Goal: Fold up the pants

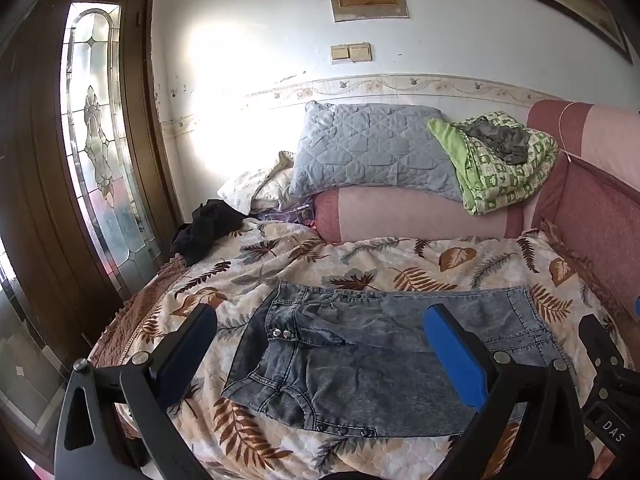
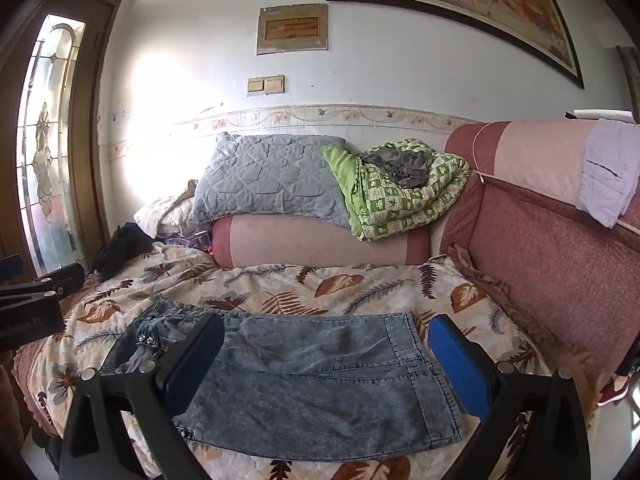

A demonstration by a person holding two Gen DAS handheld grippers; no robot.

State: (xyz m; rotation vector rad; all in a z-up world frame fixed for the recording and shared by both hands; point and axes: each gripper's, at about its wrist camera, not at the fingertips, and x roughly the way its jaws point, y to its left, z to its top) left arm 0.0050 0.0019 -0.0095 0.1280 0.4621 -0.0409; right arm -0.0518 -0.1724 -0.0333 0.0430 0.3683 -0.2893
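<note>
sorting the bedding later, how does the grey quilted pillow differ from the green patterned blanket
The grey quilted pillow is one plain colour; the green patterned blanket has a printed check. The pillow lies fairly flat, the blanket is bundled in a heap. A crumpled grey cloth sits on the blanket, nothing on the pillow. Both rest on the pink bolster.

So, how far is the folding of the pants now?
The denim pants already lie on the leaf-print bedspread as a short, flat rectangle, apparently folded at least once. Nothing is in hand: left claw and right claw are open above them. Any further fold remains.
</note>
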